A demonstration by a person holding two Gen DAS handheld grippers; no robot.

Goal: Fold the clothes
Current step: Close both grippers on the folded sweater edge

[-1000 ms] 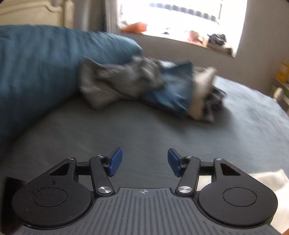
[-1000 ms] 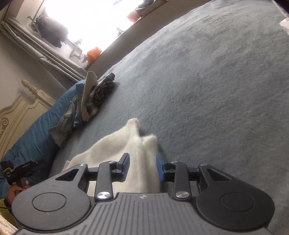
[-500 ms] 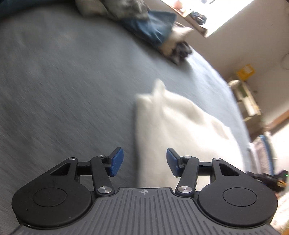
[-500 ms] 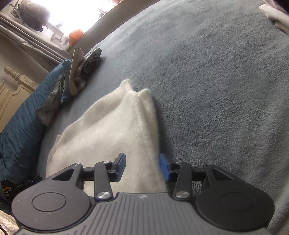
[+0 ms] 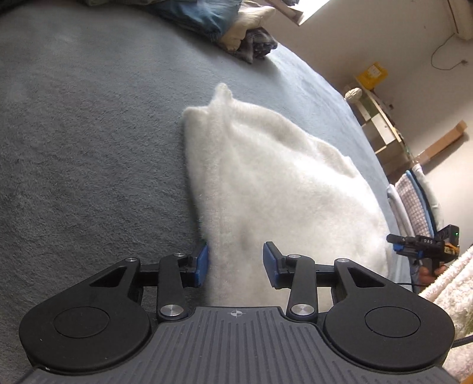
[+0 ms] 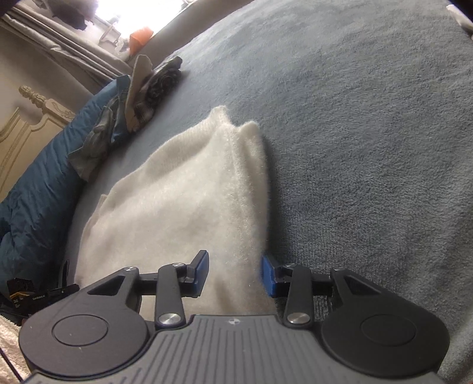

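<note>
White sweater flat on grey bedspread, long axis running away from both grippers, narrow end toward clothes pile. Left gripper closing, right gripper closing; sweater edge between each pair, pads apart, not yet pressing.

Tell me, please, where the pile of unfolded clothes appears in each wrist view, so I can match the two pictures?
Left wrist view: the pile of unfolded clothes lies at the top edge, centre, beyond the white sweater.
Right wrist view: the pile is upper left, against the blue pillow.
Shared landmark: the sweater's pointed far corner.
</note>
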